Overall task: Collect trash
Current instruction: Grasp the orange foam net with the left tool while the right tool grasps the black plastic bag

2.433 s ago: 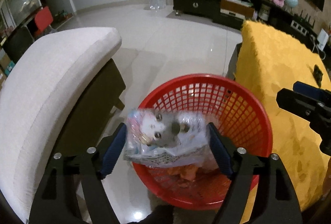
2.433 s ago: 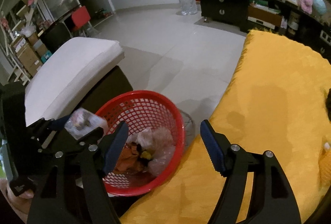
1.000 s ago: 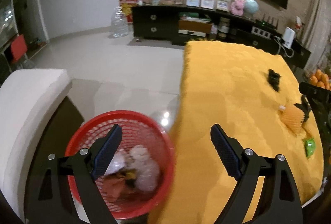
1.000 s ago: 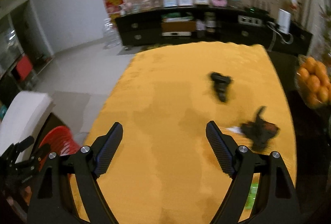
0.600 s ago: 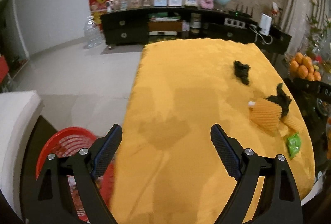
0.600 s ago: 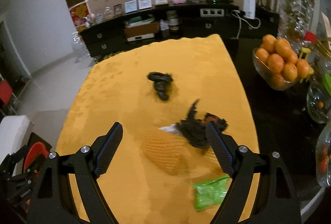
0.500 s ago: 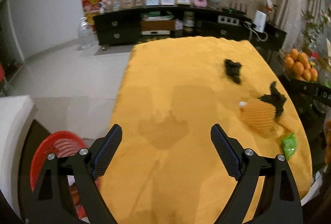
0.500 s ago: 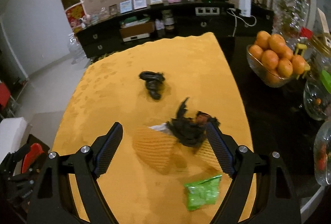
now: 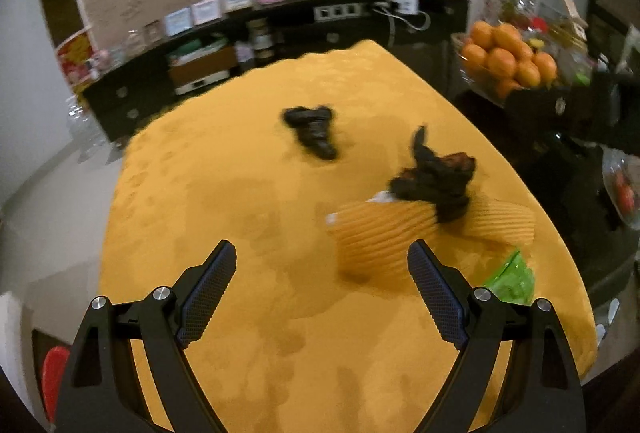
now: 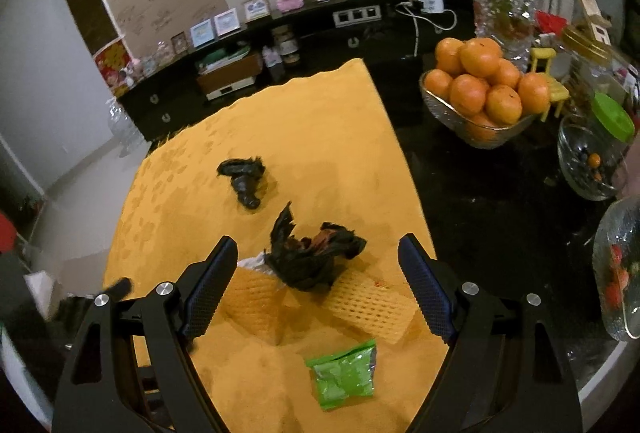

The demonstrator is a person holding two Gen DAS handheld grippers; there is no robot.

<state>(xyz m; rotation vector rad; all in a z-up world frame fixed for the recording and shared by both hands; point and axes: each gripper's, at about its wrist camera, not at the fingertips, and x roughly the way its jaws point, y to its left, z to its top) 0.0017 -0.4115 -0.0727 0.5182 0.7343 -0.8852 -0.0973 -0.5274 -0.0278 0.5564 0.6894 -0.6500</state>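
Trash lies on the yellow tablecloth (image 9: 224,193): a small black crumpled bag (image 9: 312,131) (image 10: 244,179), a larger black crumpled bag (image 9: 436,181) (image 10: 312,253), two orange foam fruit nets (image 9: 380,233) (image 10: 368,299) and a green wrapper (image 9: 512,279) (image 10: 344,373). My left gripper (image 9: 322,285) is open and empty above the cloth, left of the nets. My right gripper (image 10: 318,285) is open and empty above the larger black bag and nets. The red basket (image 9: 54,385) shows only as a sliver at the lower left.
A glass bowl of oranges (image 10: 480,97) stands on the dark table right of the cloth, with glass jars (image 10: 592,161) and a vase (image 10: 618,273) nearby. A dark TV cabinet (image 10: 280,45) runs along the back wall.
My left gripper dropped the clear bag into the red basket and opened. Both grippers swung right from the basket to over the table's trash.
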